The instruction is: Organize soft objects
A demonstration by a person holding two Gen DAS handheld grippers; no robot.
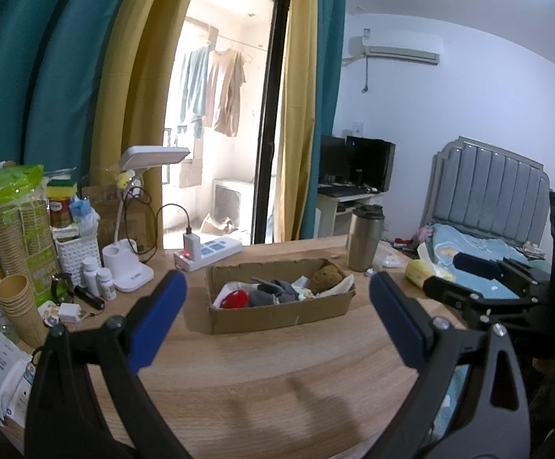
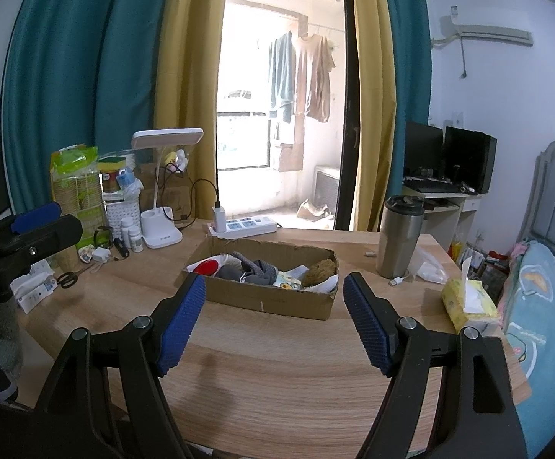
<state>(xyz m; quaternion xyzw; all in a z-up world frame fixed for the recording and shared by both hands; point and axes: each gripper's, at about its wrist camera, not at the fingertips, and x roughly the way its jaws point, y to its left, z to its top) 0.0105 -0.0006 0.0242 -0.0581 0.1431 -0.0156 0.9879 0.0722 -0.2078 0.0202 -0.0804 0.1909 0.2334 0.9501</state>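
Note:
A shallow cardboard box (image 1: 281, 315) stands on the wooden table; it also shows in the right wrist view (image 2: 266, 298). In it lie grey socks (image 1: 273, 292), a red and white soft item (image 1: 234, 298), a brown sponge (image 1: 325, 277) and pale cloths. My left gripper (image 1: 277, 319) is open and empty, held above the table in front of the box. My right gripper (image 2: 271, 319) is open and empty, also in front of the box. The right gripper shows at the right edge of the left wrist view (image 1: 480, 267).
A steel tumbler (image 2: 400, 237) stands right of the box, a yellow tissue pack (image 2: 467, 302) near the right table edge. A power strip (image 2: 245, 225), desk lamp (image 2: 160, 225), paper cups (image 1: 19, 306), bottles and scissors (image 2: 67, 278) crowd the left. A bed (image 2: 545, 306) lies right.

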